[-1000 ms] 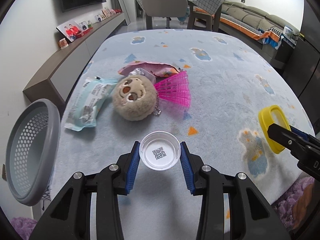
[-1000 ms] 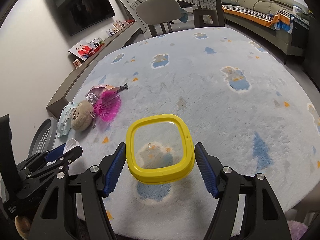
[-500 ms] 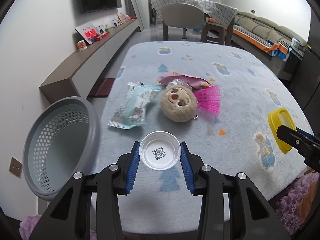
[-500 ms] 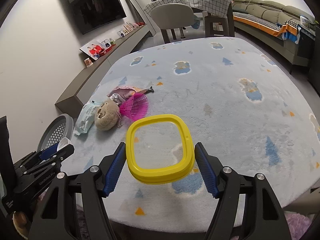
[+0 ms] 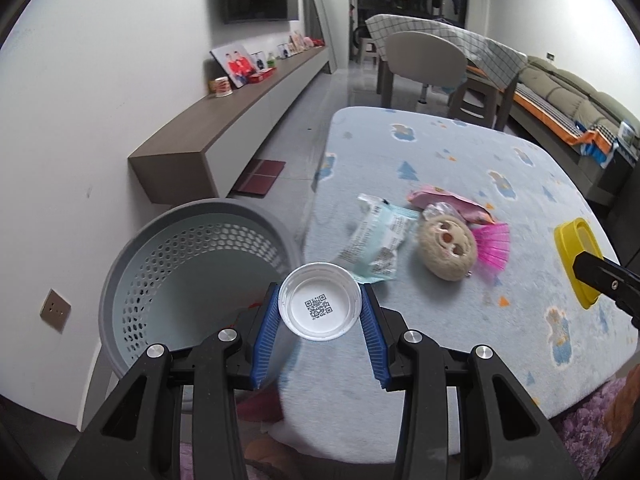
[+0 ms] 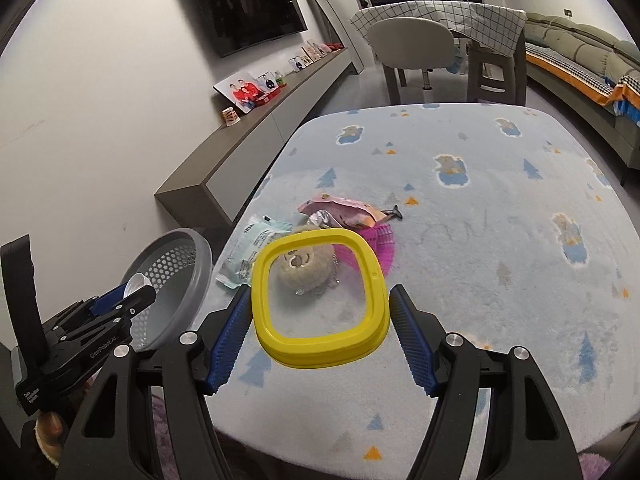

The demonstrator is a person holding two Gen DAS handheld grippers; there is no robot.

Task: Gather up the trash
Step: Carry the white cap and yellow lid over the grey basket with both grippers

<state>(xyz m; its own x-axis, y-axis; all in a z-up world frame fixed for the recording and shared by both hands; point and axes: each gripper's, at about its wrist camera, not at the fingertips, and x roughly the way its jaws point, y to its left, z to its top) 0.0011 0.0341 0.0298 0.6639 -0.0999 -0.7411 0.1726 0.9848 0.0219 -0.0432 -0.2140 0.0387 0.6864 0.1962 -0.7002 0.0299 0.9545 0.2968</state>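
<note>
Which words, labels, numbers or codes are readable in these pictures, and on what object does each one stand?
"GenRobot.AI": white print on the black body of the left gripper.
QR code, no words: inside the white lid held by that gripper.
Print on the pale green packet: too blurred to read.
Pink wrapper: unreadable.

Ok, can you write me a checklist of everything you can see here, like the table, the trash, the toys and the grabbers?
Surface: table under a fluffy blue cover with bear and tree prints.
Job's things: white cap with QR code; yellow lid; grey perforated basket beside the table; teal wrapper; pink wrapper.
Clutter: plush toy; pink plastic fan.
Grippers: left gripper jaws clamp the cap at the basket's edge; right gripper holds the yellow lid over the table.
Cables: nothing seen.
Surroundings: wall TV, photo shelf, chair, sofa.
</note>
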